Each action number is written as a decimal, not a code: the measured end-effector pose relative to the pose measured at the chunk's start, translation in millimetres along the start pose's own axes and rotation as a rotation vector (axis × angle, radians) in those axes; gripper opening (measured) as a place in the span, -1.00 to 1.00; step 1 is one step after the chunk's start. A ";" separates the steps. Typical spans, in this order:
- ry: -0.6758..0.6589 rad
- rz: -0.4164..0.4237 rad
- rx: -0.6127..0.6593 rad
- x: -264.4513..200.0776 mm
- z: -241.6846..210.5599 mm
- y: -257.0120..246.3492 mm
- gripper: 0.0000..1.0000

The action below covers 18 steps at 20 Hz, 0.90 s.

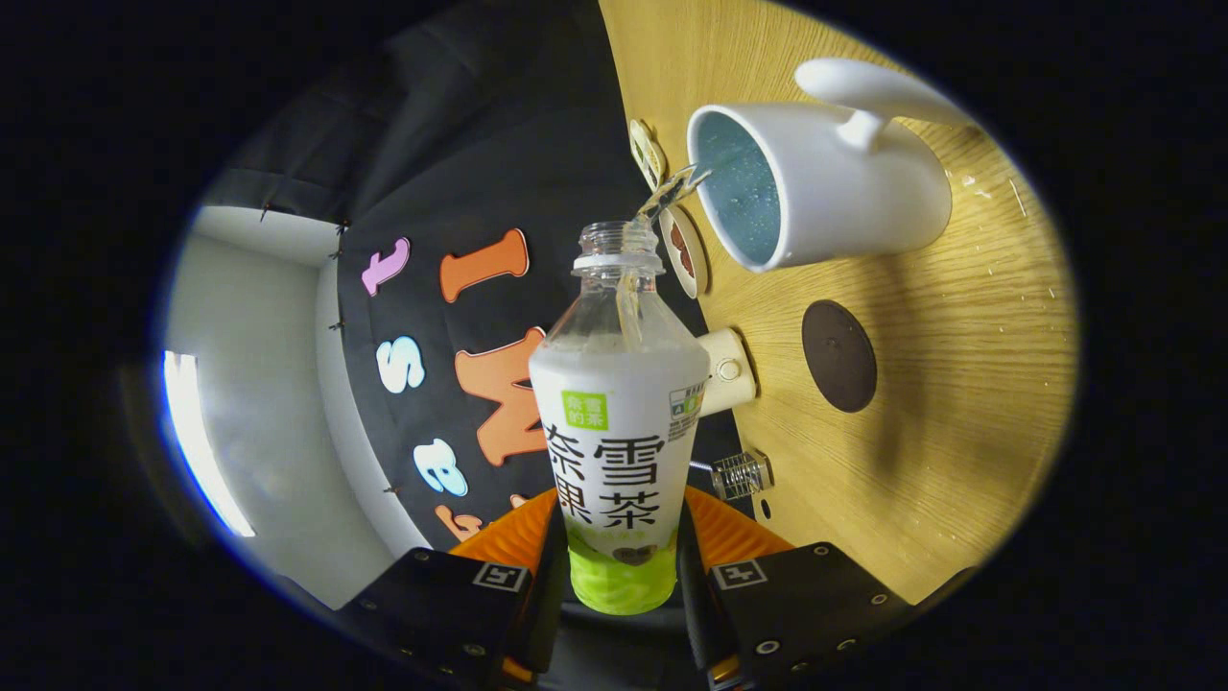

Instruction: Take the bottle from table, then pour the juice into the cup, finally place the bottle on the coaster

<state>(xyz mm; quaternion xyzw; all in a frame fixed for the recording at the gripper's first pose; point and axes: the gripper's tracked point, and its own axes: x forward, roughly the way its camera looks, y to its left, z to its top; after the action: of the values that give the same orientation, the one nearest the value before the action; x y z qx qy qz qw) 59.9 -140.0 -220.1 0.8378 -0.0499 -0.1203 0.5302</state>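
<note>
Hand-held gripper (pixel 622 576) with both fingers pressed on the lower body of a clear plastic bottle (pixel 619 422) wrapped in a white and green label. Bottle is uncapped and tipped over, its open neck pointing away from the fingers toward the cup; little liquid appears to remain in the clear shoulder. Thin stream of pale juice (pixel 672 192) leaves the bottle mouth and reaches the rim of a white ceramic cup (pixel 844 192) with a curved handle and a pale blue inside, standing on the light wooden table (pixel 959 403). Between fingers and cup, just beside the bottle, lie a small cream cylinder (pixel 726 372) and a small clear ribbed object (pixel 741 475). Dark brown round coaster (pixel 838 355) lies bare on the table, near the cup and apart from it. Two small round patterned discs (pixel 683 251) sit near the cup's rim, beyond the bottle mouth.

Step in hand, by judgement: pouring, the second of three. Next move calls for righting the bottle once the stream stops, carrying it to the brown coaster, setting its base flat there, then spreading the fingers.
</note>
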 end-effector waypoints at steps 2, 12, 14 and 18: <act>-0.003 0.005 0.017 -0.1 -1.2 1.6 0.10; -0.018 0.027 0.113 -0.4 -0.2 14.0 0.10; -0.015 0.030 0.130 -3.0 -1.0 15.9 0.10; -0.030 0.037 0.178 2.1 0.8 27.5 0.10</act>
<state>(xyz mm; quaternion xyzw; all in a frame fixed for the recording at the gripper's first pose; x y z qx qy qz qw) 62.9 -153.0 -195.9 0.8786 -0.0838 -0.1179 0.4551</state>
